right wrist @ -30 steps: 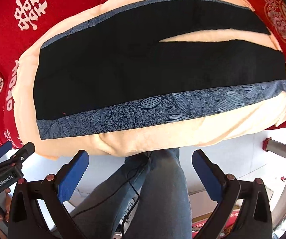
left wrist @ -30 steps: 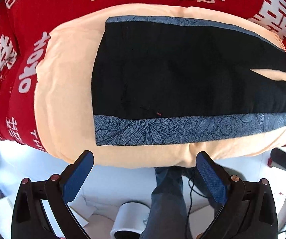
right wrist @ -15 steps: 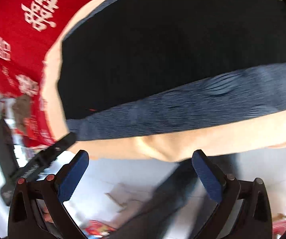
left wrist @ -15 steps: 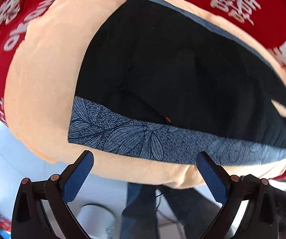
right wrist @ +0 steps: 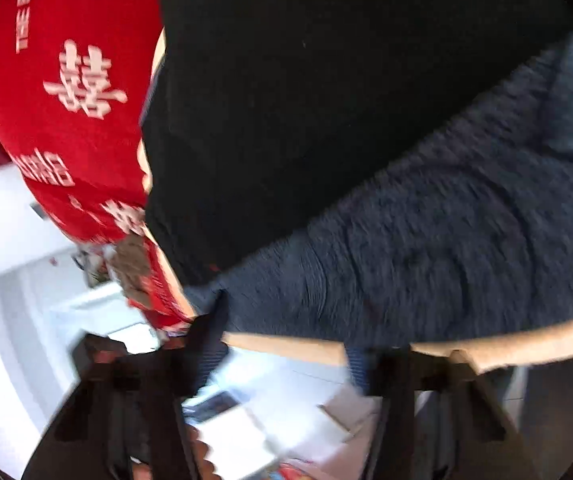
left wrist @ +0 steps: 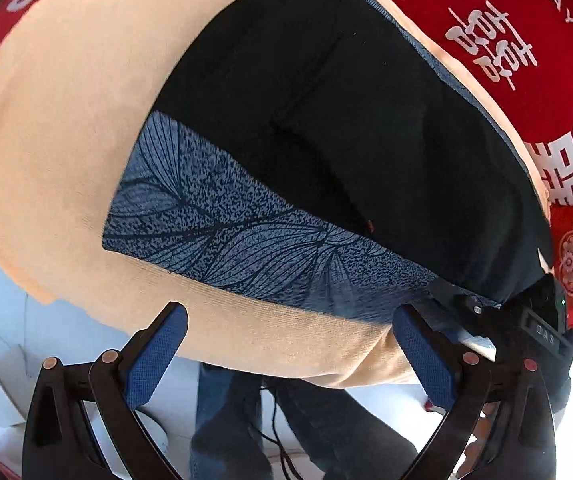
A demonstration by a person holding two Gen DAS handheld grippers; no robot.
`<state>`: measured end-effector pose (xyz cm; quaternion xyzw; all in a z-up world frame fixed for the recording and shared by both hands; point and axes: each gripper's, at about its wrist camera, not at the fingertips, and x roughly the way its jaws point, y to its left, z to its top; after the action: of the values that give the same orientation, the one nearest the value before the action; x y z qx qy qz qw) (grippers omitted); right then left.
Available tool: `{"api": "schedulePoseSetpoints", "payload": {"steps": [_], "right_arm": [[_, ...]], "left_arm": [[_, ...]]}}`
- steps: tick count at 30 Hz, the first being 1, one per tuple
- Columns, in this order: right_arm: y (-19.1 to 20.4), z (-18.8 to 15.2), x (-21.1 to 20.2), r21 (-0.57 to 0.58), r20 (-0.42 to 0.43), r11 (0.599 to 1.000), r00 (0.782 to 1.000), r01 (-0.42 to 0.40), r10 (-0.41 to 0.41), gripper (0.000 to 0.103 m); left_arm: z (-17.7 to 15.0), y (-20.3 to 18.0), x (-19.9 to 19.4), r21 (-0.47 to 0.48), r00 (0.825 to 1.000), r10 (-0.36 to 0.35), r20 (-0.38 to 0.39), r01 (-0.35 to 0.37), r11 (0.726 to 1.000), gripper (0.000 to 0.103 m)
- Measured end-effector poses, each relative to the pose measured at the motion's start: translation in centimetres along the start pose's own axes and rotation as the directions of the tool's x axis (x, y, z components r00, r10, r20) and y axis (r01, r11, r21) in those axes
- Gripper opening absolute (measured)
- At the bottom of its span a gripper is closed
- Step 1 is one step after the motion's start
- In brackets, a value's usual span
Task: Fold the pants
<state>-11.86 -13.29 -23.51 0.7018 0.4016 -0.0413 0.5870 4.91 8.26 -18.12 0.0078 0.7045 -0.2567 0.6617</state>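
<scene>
Black pants with a blue leaf-print side stripe lie flat on a peach cloth. My left gripper is open, just short of the cloth's near edge, below the waist end of the stripe. The right gripper body shows at the right, at the stripe's edge. In the blurred right wrist view, my right gripper is open at the near edge of the cloth, close to the stripe and the black fabric.
A red cover with white characters lies under the peach cloth and also shows in the right wrist view. The person's jeans-clad legs stand below the edge, over a white floor with boxes.
Both grippers have moved in closer to the near edge of the pants. The right gripper swung left and down towards the stripe, and its view is motion-blurred. Both stay open.
</scene>
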Motion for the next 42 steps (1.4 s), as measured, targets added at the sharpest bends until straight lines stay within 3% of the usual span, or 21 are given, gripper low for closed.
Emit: {"api": "schedulePoseSetpoints", "payload": {"steps": [6,9,12,14,16,21,24,27,30,31,32,33,35,39,42], "right_arm": [[4.0,-0.4,-1.8,-0.112,-0.017,0.991,0.998,-0.068,0.067,0.013],[4.3,-0.6,-1.9,-0.137,-0.043,0.988,0.997,-0.066,0.06,0.013],[4.1,-0.5,-1.5,-0.135,-0.063,0.989,0.997,-0.056,0.048,0.014],[4.0,-0.6,-1.5,-0.143,-0.072,0.989,0.997,-0.042,0.032,0.017],[3.8,-0.7,-1.6,-0.146,-0.072,0.989,0.997,-0.011,0.001,0.019],[0.3,-0.4,-4.3,-0.098,-0.016,0.995,1.0,0.02,-0.022,0.037],[-1.9,-0.6,-6.3,-0.047,0.04,0.998,0.999,0.03,-0.028,0.039],[-3.8,-0.7,-8.3,0.012,0.127,1.0,0.992,-0.009,0.008,0.039],[-5.0,-0.7,-9.2,0.095,0.2,0.989,0.975,-0.115,0.094,0.039],[-5.2,-0.6,-9.2,0.119,0.207,0.984,0.973,-0.131,0.104,0.036],[-5.1,-0.8,-9.3,0.142,0.219,0.982,0.971,-0.125,0.092,0.013],[-4.7,-0.9,-9.7,0.157,0.231,0.982,0.97,-0.107,0.069,0.007],[-2.5,-1.0,-10.7,0.115,0.247,0.99,0.968,-0.08,0.05,0.007],[3.6,-0.4,-13.3,-0.055,0.238,0.998,0.971,-0.009,0.022,0.007],[7.4,1.5,-14.3,-0.175,0.212,0.983,0.977,0.06,-0.022,0.007]], "left_arm": [[1.7,1.0,-0.2,-0.152,0.984,-0.175,0.015,0.175,0.973,0.103],[3.0,1.0,-0.2,-0.185,0.979,-0.198,0.05,0.203,0.961,0.102],[4.0,0.8,0.3,-0.191,0.982,-0.186,0.043,0.191,0.963,0.061],[4.2,1.0,0.7,-0.189,0.976,-0.216,0.033,0.219,0.957,0.029],[4.4,0.9,0.5,-0.168,0.975,-0.22,0.029,0.222,0.96,0.028],[4.8,-0.2,-0.5,-0.065,0.979,-0.205,0.009,0.205,0.977,0.028],[5.1,-0.3,-0.2,-0.028,0.983,-0.181,-0.022,0.181,0.983,0.028],[5.0,0.0,0.2,-0.023,0.983,-0.177,-0.042,0.176,0.984,0.028],[4.9,0.2,0.8,-0.017,0.984,-0.167,-0.056,0.166,0.986,0.028],[4.9,0.2,0.9,-0.017,0.985,-0.163,-0.057,0.162,0.987,0.028],[4.9,0.2,0.7,-0.019,0.986,-0.161,-0.053,0.16,0.987,0.028],[4.8,0.1,0.3,-0.018,0.985,-0.165,-0.047,0.164,0.986,0.028],[4.9,-0.6,-1.0,0.006,0.986,-0.165,-0.02,0.165,0.986,0.024],[5.8,-1.8,-4.1,0.027,0.982,-0.186,0.035,0.185,0.982,0.024],[7.1,-3.3,-5.8,0.047,0.978,-0.192,0.076,0.189,0.981,0.024]]}}
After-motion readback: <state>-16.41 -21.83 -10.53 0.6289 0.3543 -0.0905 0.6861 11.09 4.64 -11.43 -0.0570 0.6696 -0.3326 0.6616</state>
